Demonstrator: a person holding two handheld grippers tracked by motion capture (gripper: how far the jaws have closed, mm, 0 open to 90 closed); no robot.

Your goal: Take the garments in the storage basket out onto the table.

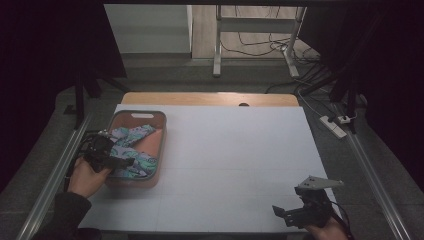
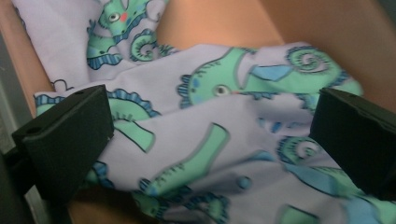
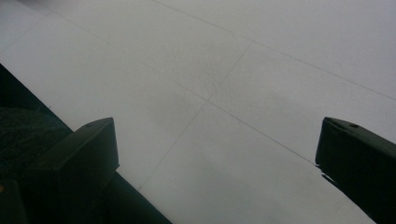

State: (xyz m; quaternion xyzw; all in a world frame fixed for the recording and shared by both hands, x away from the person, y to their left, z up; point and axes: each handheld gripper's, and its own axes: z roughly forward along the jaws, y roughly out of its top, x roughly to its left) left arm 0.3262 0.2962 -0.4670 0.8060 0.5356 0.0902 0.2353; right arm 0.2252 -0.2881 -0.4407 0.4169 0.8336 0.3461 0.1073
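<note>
We take the white table as the largest item and the salmon bin on it as our landmark, sitting toward the table's left side. Inside the bin lies the seahorse-print cloth, lilac with green and blue figures, bunched and folded over itself, covering most of the bin floor. The left gripper hangs at the bin's near-left corner, over the cloth; in the left gripper view its jaws stand wide apart, with the cloth lying between and below them, not pinched. The right gripper rests well apart from the bin, near the table's front right edge, jaws also spread wide over bare table. Risks as we judge them: closing on the top fold alone could lift a single layer and let the rest drag or snag on the bin wall; a low approach could catch the bin rim and tip or slide the bin.
</note>
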